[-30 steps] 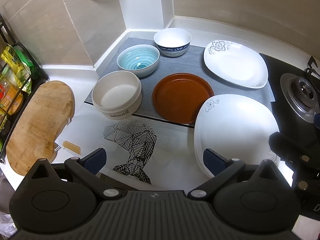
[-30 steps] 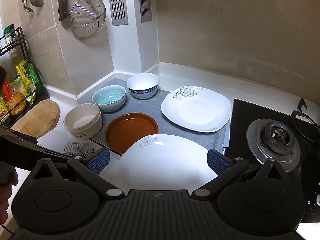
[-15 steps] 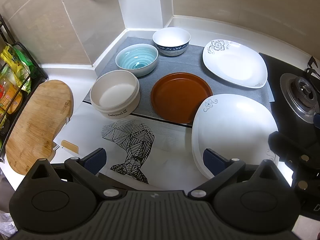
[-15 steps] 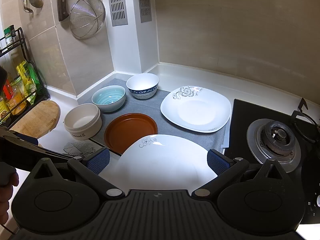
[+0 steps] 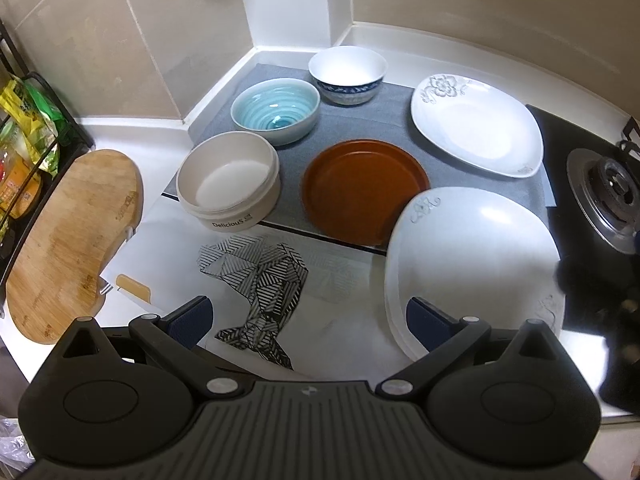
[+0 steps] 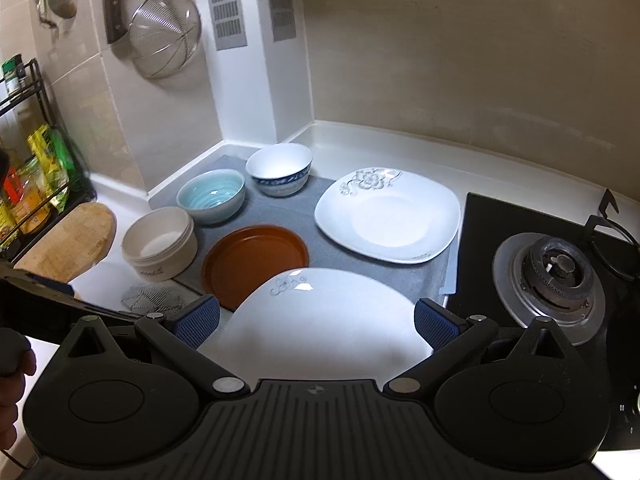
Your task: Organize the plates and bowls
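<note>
On the grey mat point(image 5: 452, 184) stand a cream bowl point(image 5: 228, 184) point(image 6: 160, 244), a teal bowl point(image 5: 276, 110) point(image 6: 212, 196) and a blue-rimmed white bowl point(image 5: 348, 72) point(image 6: 280, 168). A brown plate point(image 5: 364, 192) point(image 6: 256, 264) and a flowered white square plate point(image 5: 476, 128) point(image 6: 388, 220) lie beside them. A second white plate point(image 5: 472, 264) point(image 6: 328, 328) lies nearer, overlapping the mat's front edge. My right gripper point(image 6: 317, 324) is open above its near rim. My left gripper point(image 5: 310, 318) is open over a printed paper, its right finger at that plate's left edge.
A gas burner point(image 6: 556, 276) on a black hob sits to the right. At left are a wooden cutting board point(image 5: 68, 240) and a wire rack of packets point(image 5: 28, 136). The printed paper point(image 5: 256, 276) lies in front of the mat. A strainer point(image 6: 164, 36) hangs on the wall.
Both views have shifted only slightly. In the left wrist view the right gripper at the right edge is now blurred by motion. No dish has moved.
</note>
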